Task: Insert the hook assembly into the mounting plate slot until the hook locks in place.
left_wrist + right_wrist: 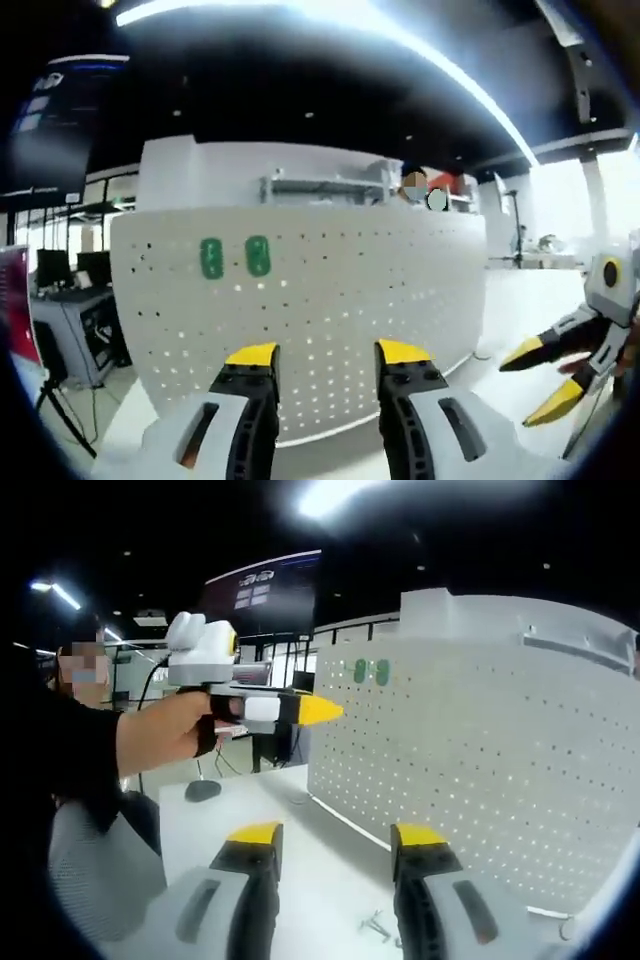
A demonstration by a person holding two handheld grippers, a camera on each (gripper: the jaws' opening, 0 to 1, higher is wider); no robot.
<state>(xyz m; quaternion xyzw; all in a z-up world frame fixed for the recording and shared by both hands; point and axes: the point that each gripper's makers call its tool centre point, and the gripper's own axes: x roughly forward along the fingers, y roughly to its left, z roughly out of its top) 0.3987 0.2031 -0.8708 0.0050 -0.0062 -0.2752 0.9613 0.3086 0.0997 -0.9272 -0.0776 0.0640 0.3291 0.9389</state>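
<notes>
Left gripper [327, 352]: two black moulded jaws with grey plastic shells and flat yellow tips, standing apart with nothing between them, seen from behind in the left gripper view; it also shows side-on in the right gripper view, held in a person's hand [175, 730], white rounded housing above, yellow pointed tips forward, the gap between them not readable from that angle. Right gripper [338, 834]: same build, black and grey with yellow tips, jaws apart and bare; in the left gripper view it enters from the right edge with its two yellow tips splayed. Table [300, 860]: smooth, matt white top under both grippers. Hook assembly [376, 926]: small, thin bent-wire metal piece lying loose on the table just ahead of the right gripper's jaws, near the foot of the panel; detail too small to make out. Pegboard [330, 300]: large white sheet panel standing upright on the table, regular grid of small round holes, curved by the lens. Green plates [234, 257]: two small oblong glossy green pieces with rounded ends, side by side and upright, fixed high on the pegboard's left part. Metal rail [320, 185]: pale bar along the white box behind the panel. Monitor [265, 592]: dark flat screen beyond.
</notes>
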